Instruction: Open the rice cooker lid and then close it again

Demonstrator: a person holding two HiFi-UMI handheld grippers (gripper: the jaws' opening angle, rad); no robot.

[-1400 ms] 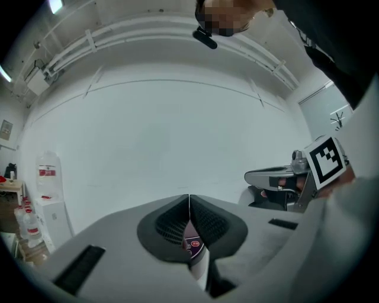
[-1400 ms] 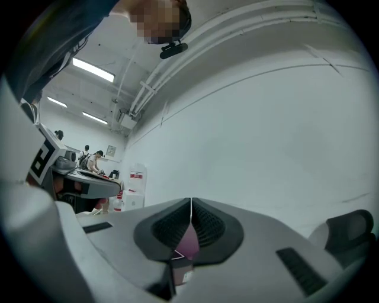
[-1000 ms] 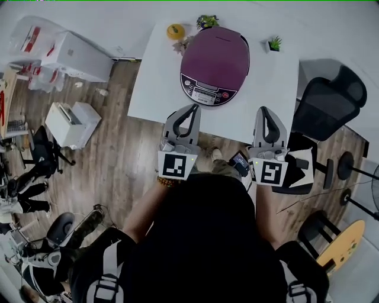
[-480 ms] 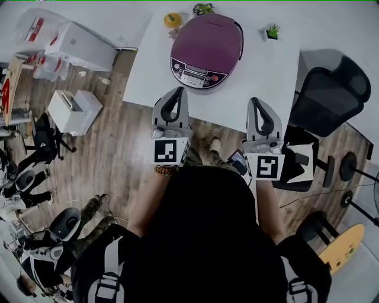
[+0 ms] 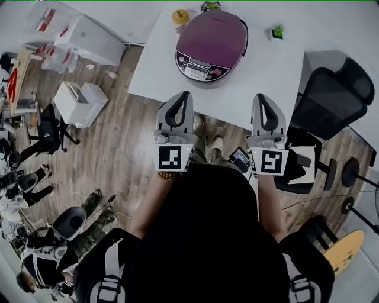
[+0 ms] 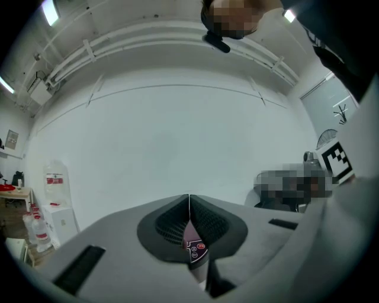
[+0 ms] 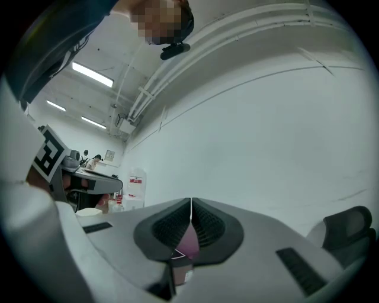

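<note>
- Noted wooden floor (image 5: 118,148) nearest, underfoot, running up to the near edge of a white table (image 5: 266,89).
- Logged white boxes (image 5: 80,100) on the floor, well apart from the table's left edge.
- Recorded a black office chair (image 5: 331,97) just beside the table's right edge.
- Found the rice cooker (image 5: 208,56) toward the table's far edge, left of its middle, purple lid (image 5: 216,36) down, control panel (image 5: 200,71) facing the near edge.
- Observed a yellow-orange item (image 5: 180,16) at the far left corner, just beside the cooker; could not make out what it is.
- Observed a small potted plant (image 5: 277,31) near the far right corner, apart from the cooker.
- Checked the left gripper (image 5: 186,93): jaws brought fully together, pads (image 6: 172,222) meeting, nothing between them; tips at the table's near edge, short of the cooker and touching nothing. Glimpsed the control panel below the pads in the left gripper view.
- Checked the right gripper (image 5: 261,96): jaws likewise pressed together and empty, tips at the near edge, right of the cooker and apart from it. Glimpsed the purple lid below the pads (image 7: 210,223) in the right gripper view.
</note>
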